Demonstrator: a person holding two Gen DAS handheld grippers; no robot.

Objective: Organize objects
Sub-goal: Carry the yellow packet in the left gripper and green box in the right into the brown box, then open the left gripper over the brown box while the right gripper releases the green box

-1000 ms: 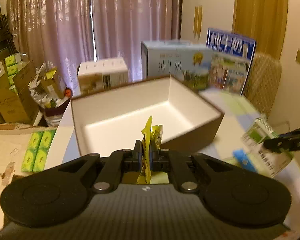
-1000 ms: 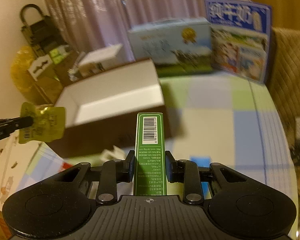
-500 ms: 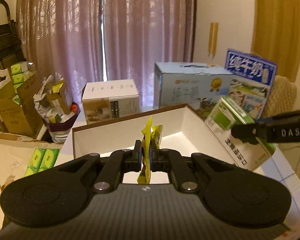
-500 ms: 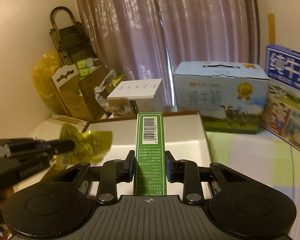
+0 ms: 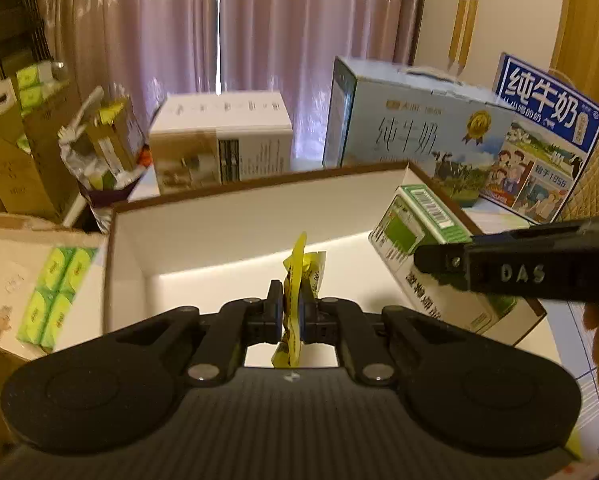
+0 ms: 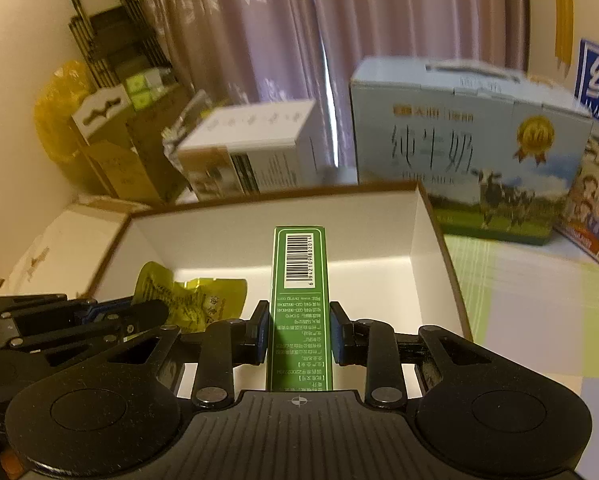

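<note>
Both grippers had swung in over the open box (image 6: pixel 435 240): the left gripper (image 5: pixel 290 312) clenched the yellow sachet (image 5: pixel 299 268), the right gripper (image 6: pixel 298 334) the green carton (image 6: pixel 298 280). Release looked imminent.

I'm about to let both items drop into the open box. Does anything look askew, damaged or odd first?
Nothing looks damaged. The yellow pouch is crumpled, pinched on edge in the left gripper. The green carton sits straight in the right gripper. Both hang over the open box, whose visible floor looks bare.
</note>
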